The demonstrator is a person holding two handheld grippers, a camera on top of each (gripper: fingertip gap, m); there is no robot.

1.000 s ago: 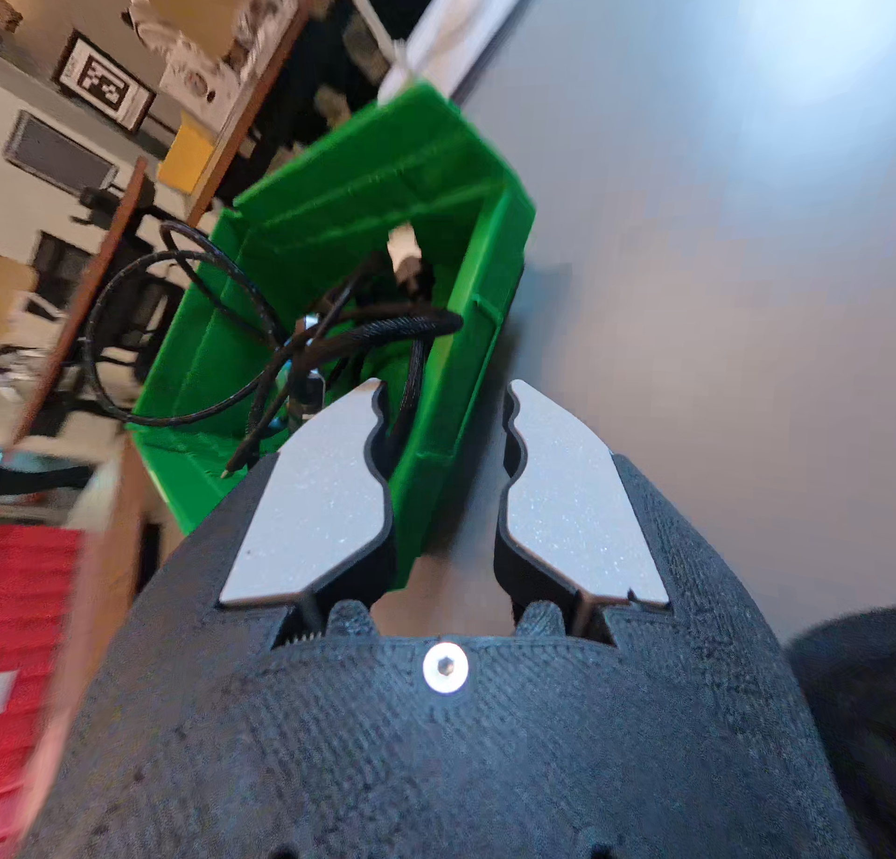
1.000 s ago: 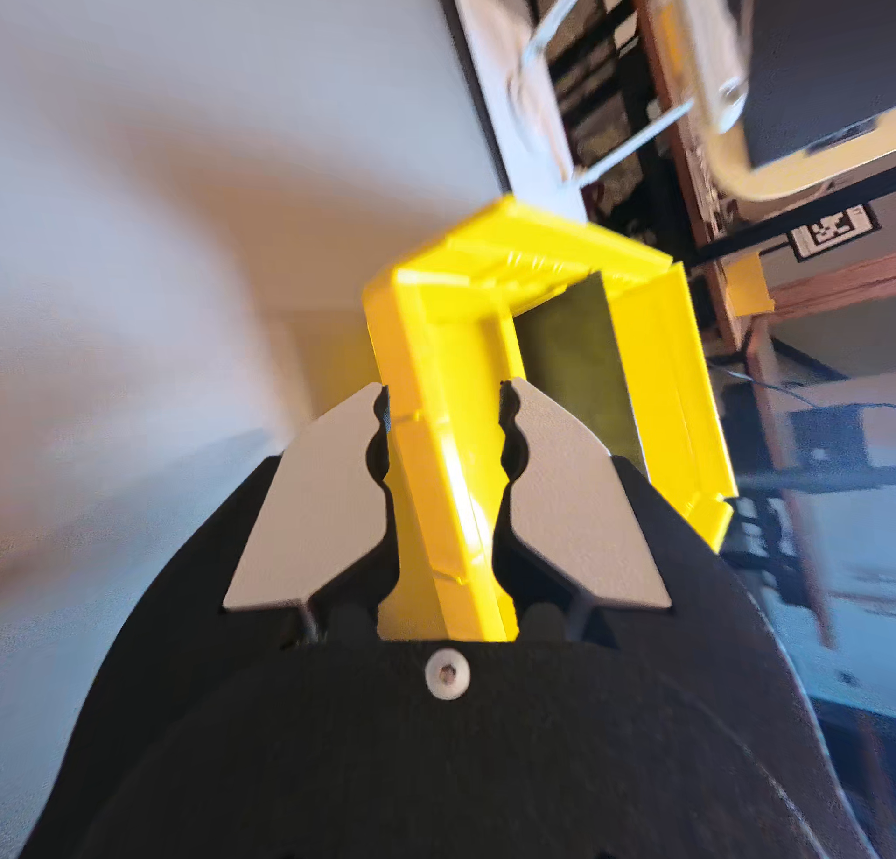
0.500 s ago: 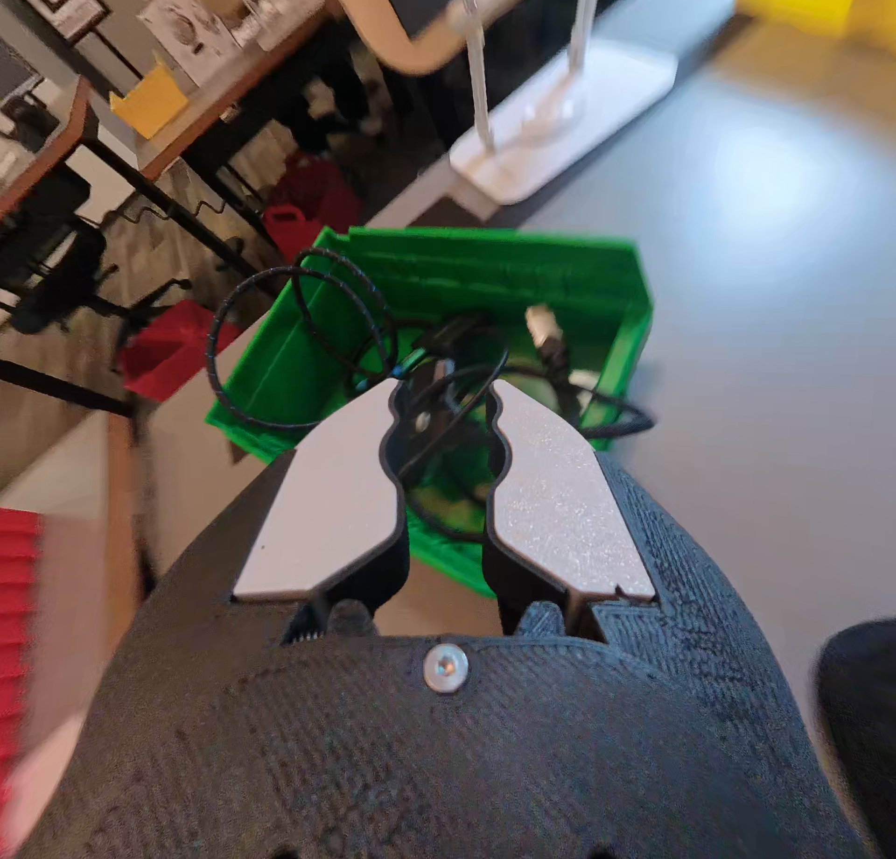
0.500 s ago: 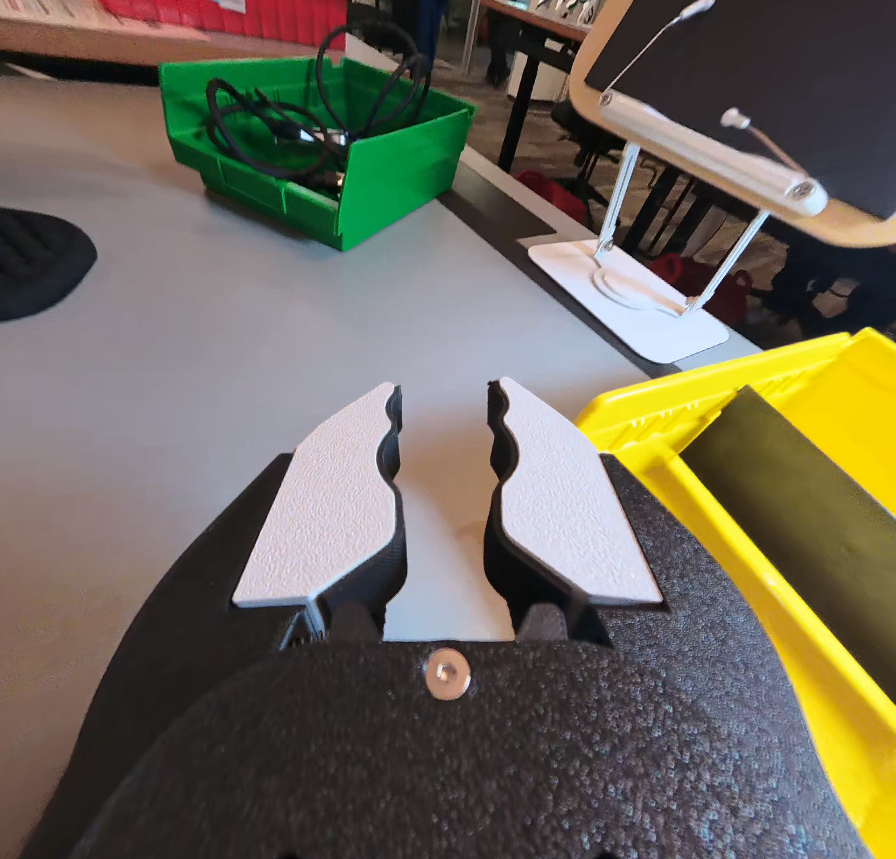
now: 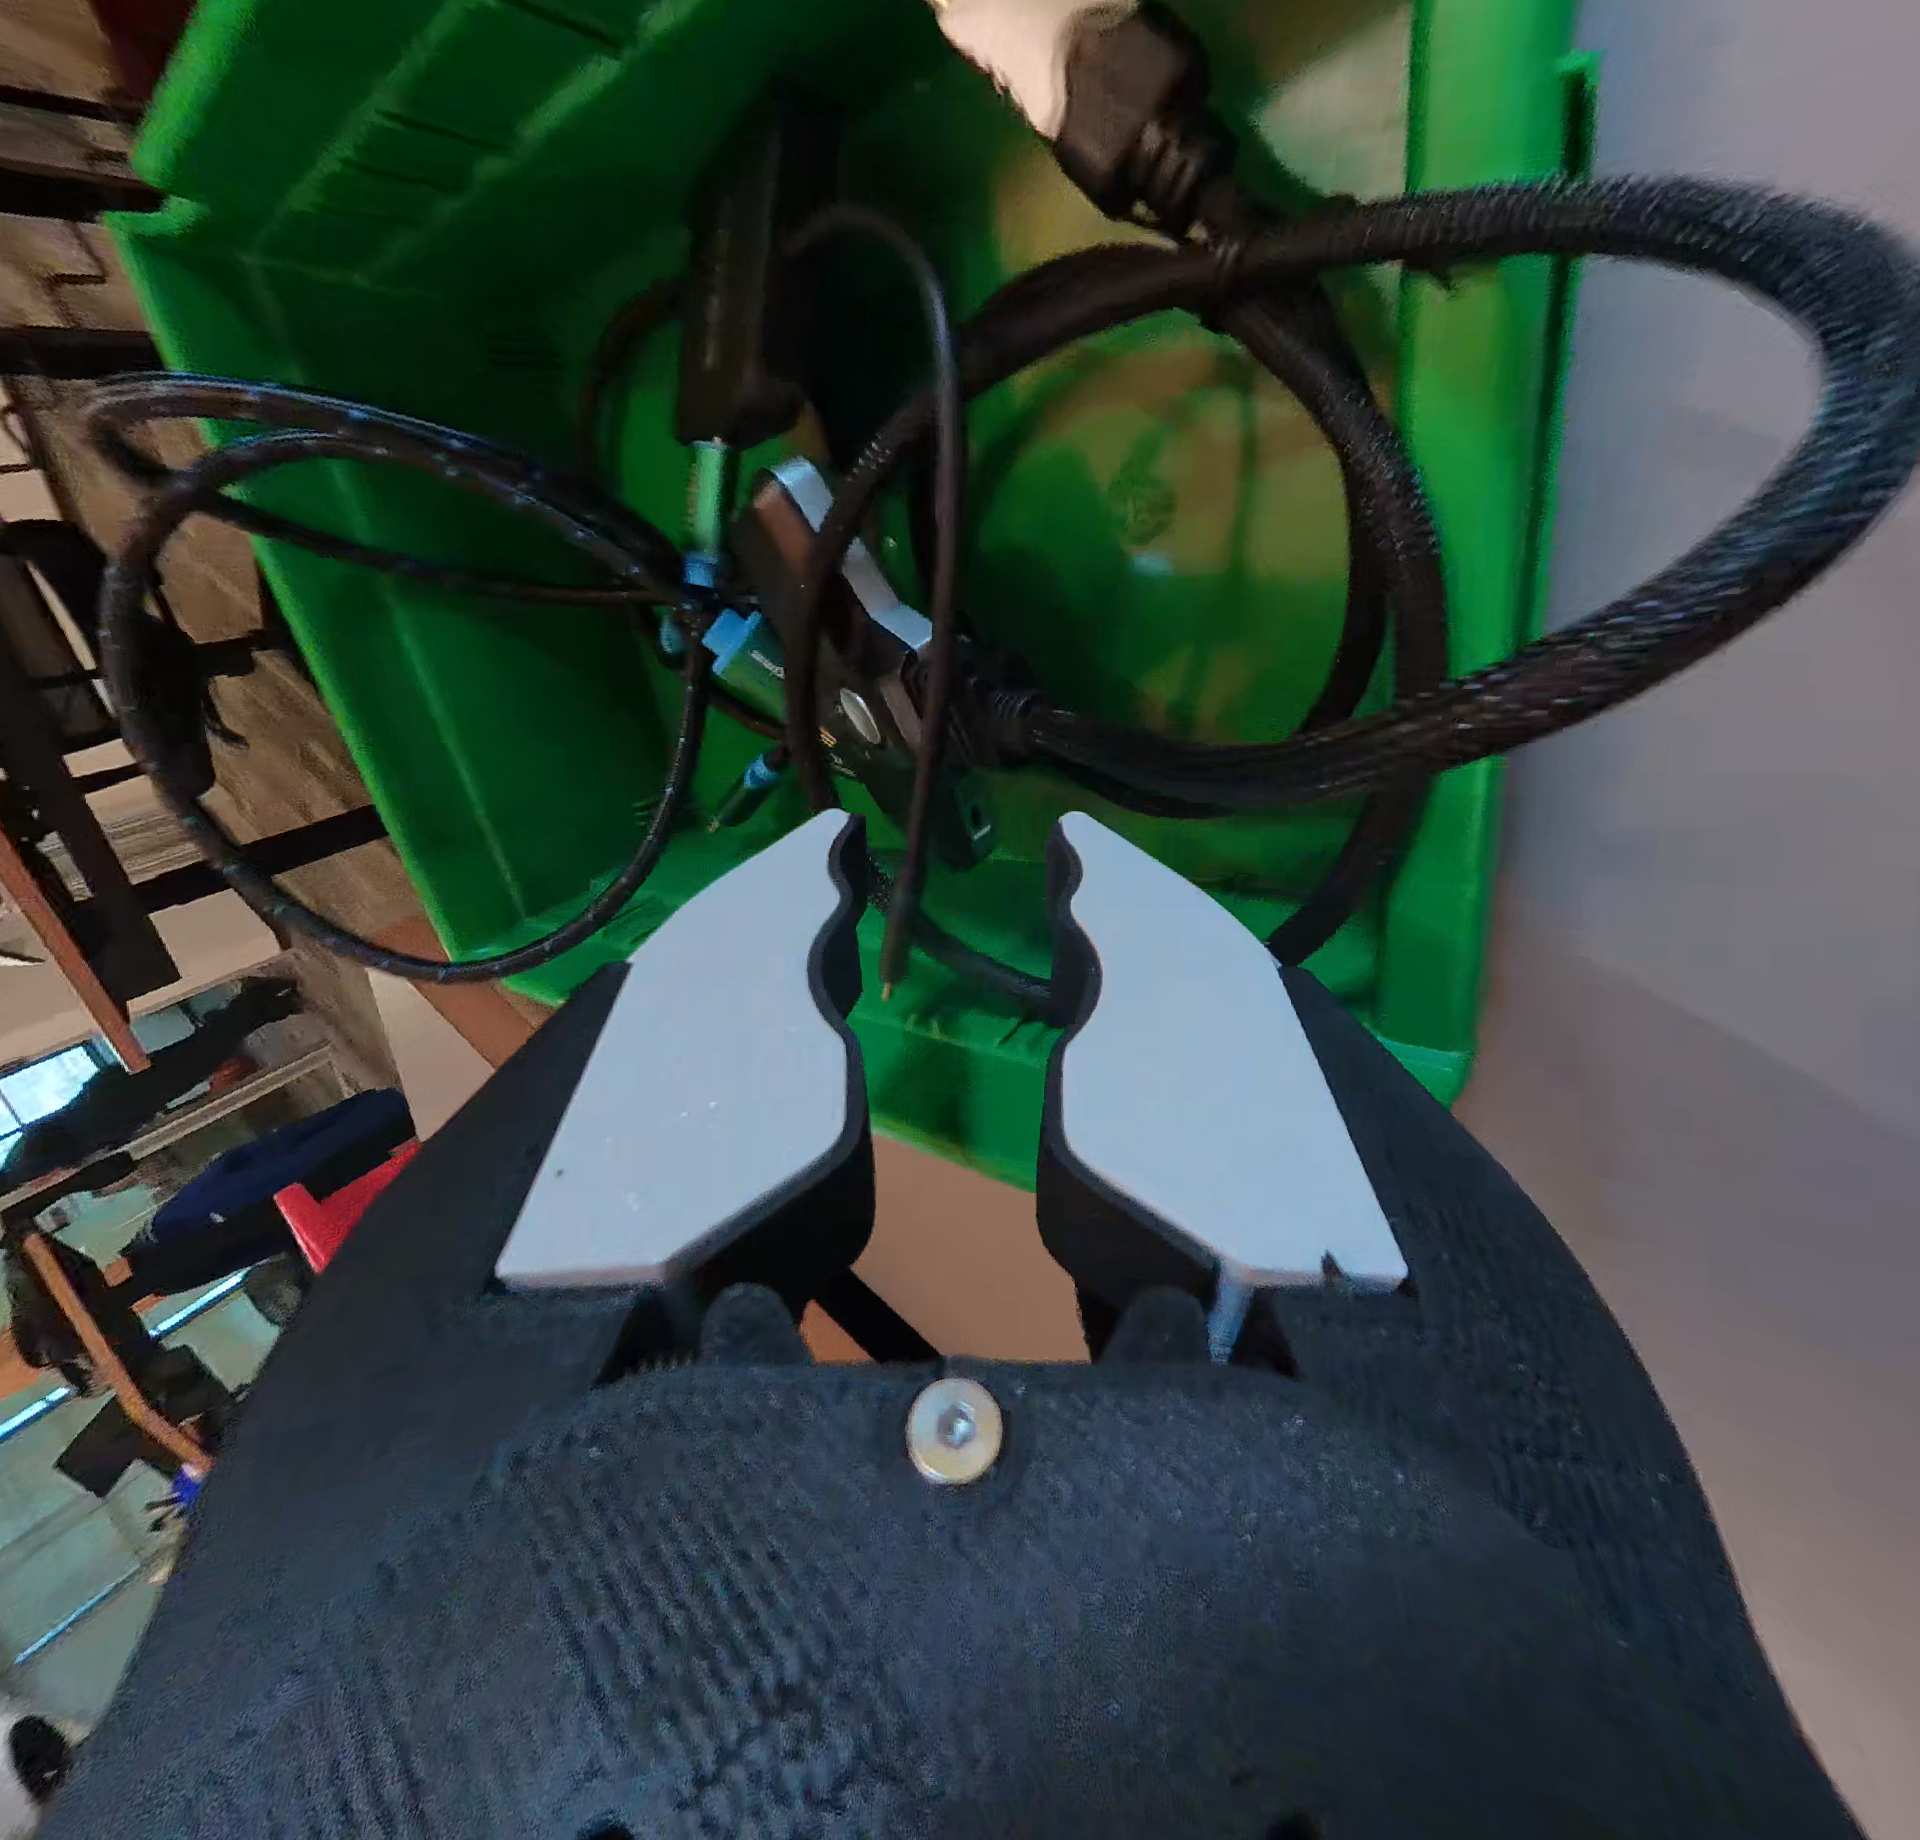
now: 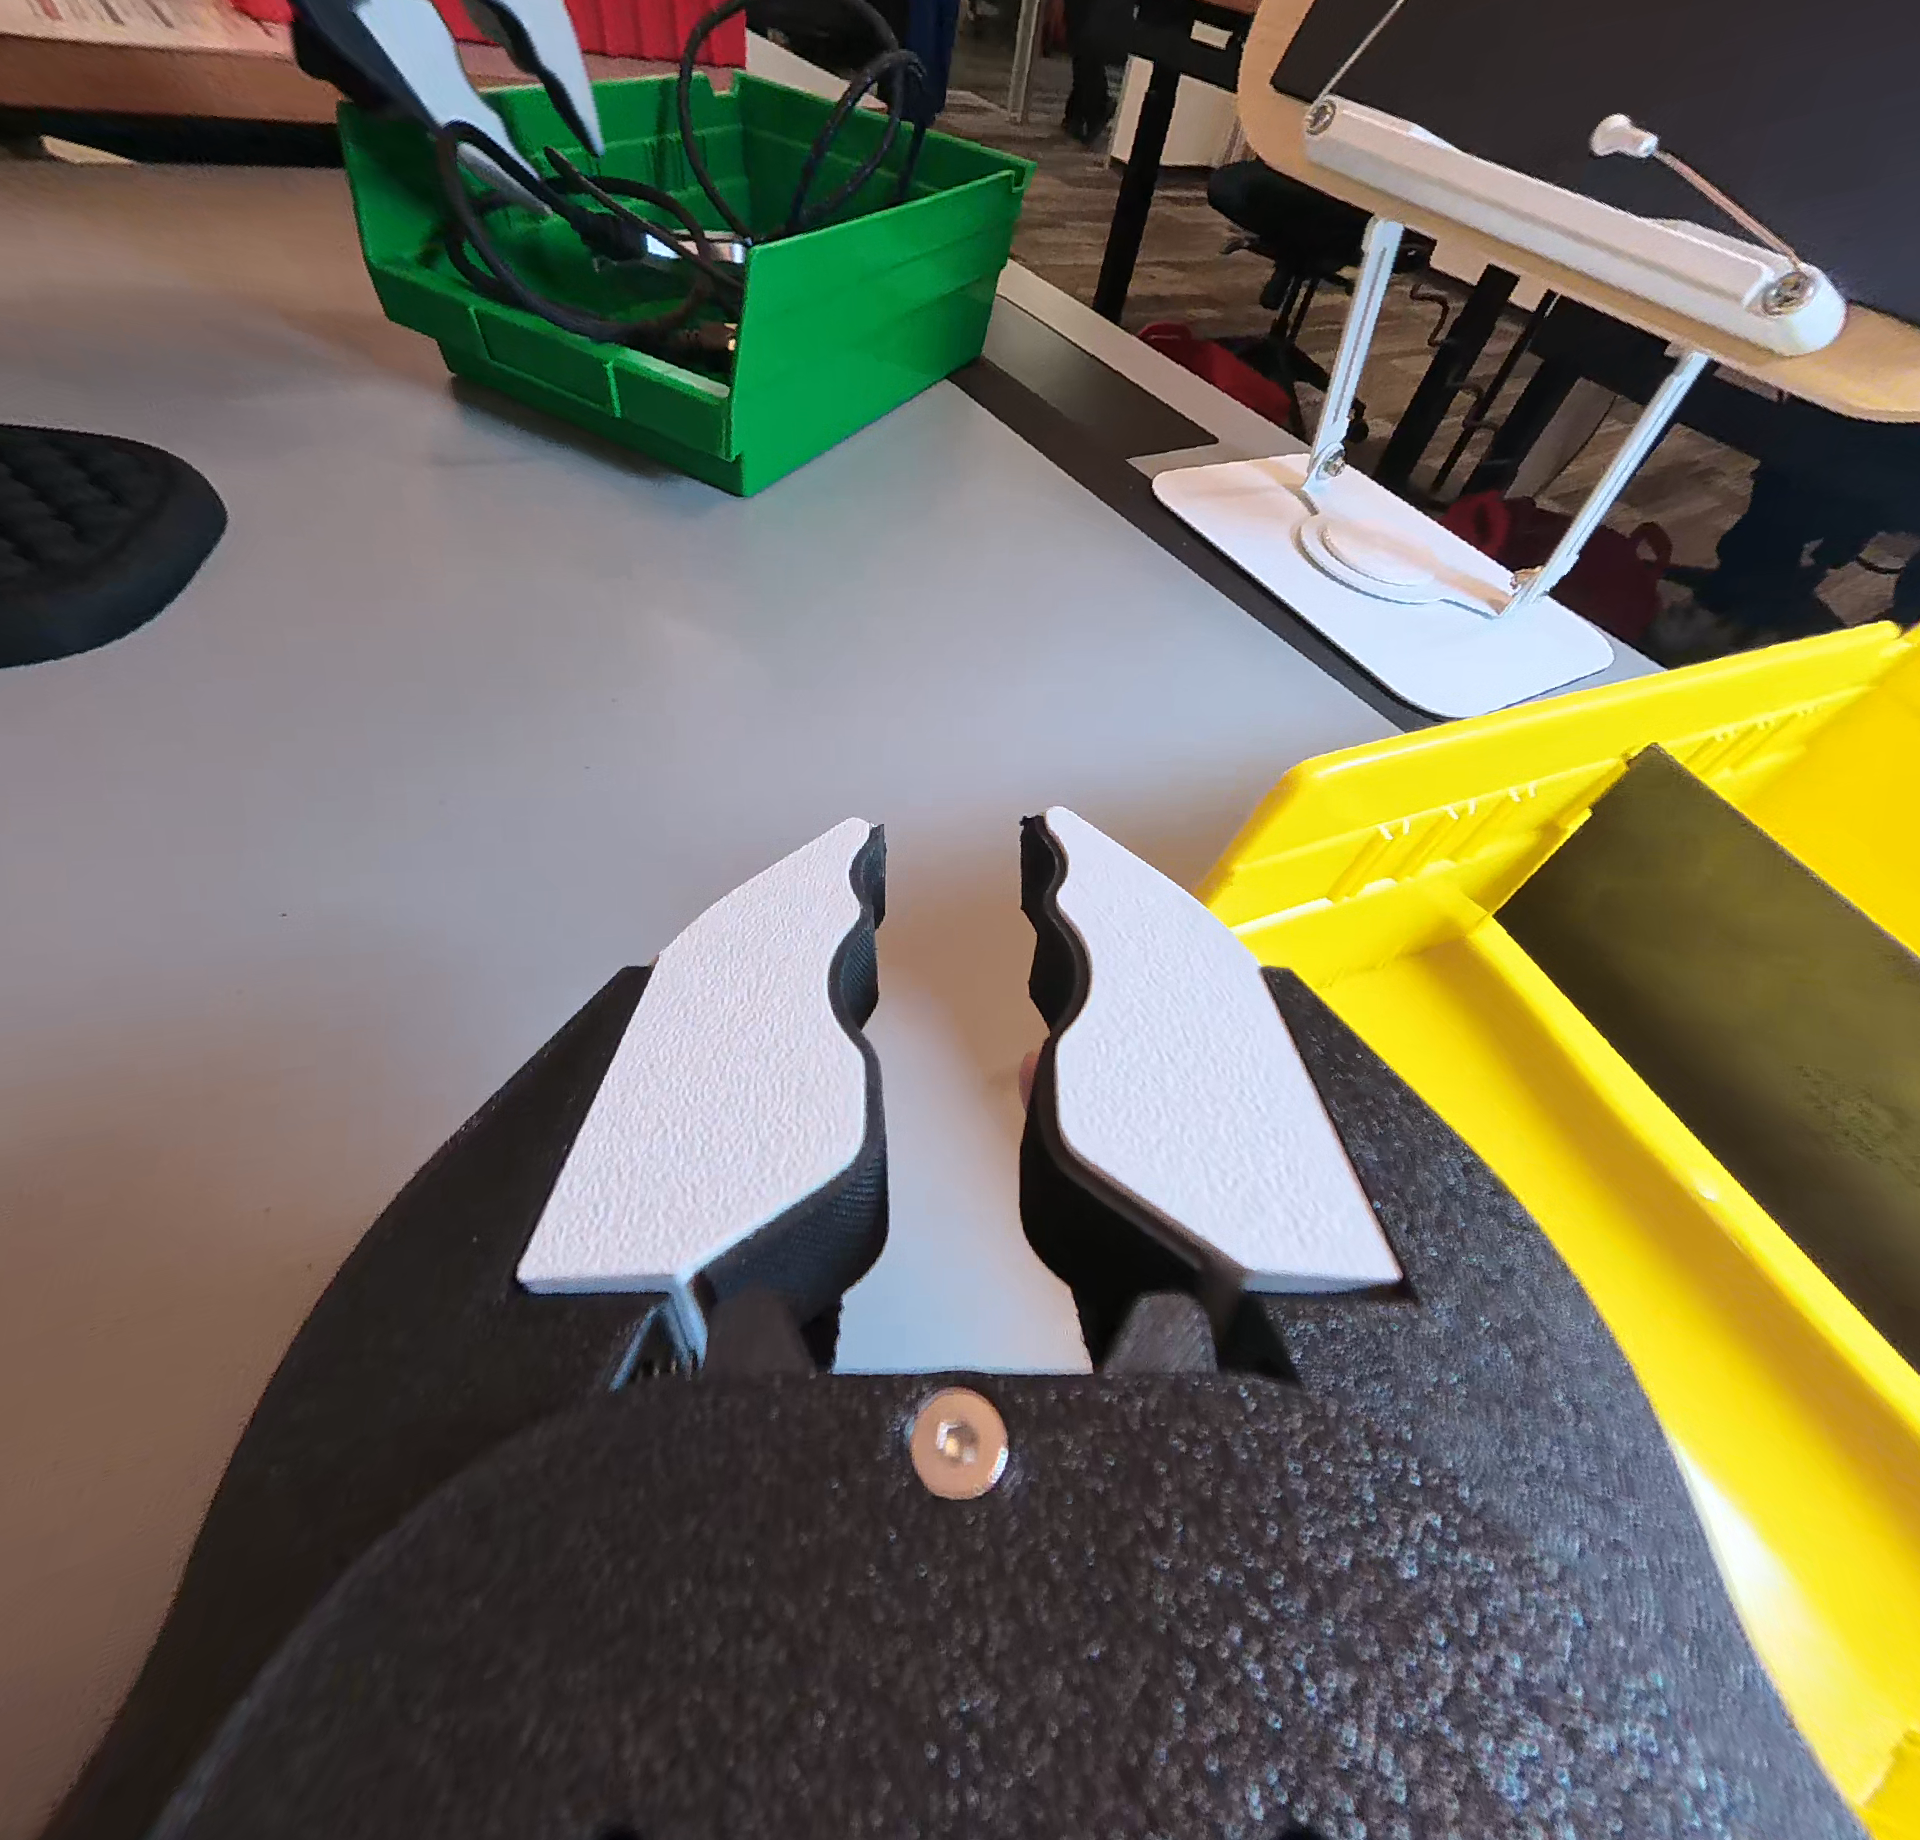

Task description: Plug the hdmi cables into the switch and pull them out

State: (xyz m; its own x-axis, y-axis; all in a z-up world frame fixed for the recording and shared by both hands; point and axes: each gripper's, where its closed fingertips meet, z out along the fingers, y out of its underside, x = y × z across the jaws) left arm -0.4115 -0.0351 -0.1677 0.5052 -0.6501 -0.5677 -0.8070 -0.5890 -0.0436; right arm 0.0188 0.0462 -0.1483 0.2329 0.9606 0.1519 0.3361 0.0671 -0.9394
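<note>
Switch (image 5: 842, 647) lies tilted in green bin (image 5: 436, 263); braided cable (image 5: 1558, 668) loops rightward

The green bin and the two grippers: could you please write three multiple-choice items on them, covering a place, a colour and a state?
1. Where is the left gripper?
A. over the green bin
B. over the yellow bin
C. on the white stand

2. What colour are the braided cables in the green bin?
A. white
B. black
C. red

3. What is the right gripper doing?
A. shut on a cable
B. shut on the bin wall
C. open, holding nothing

Answers: 1 A, the right wrist view shows it above the cables; 2 B, all dark braid; 3 C, bare table shows between its fingers.
</note>
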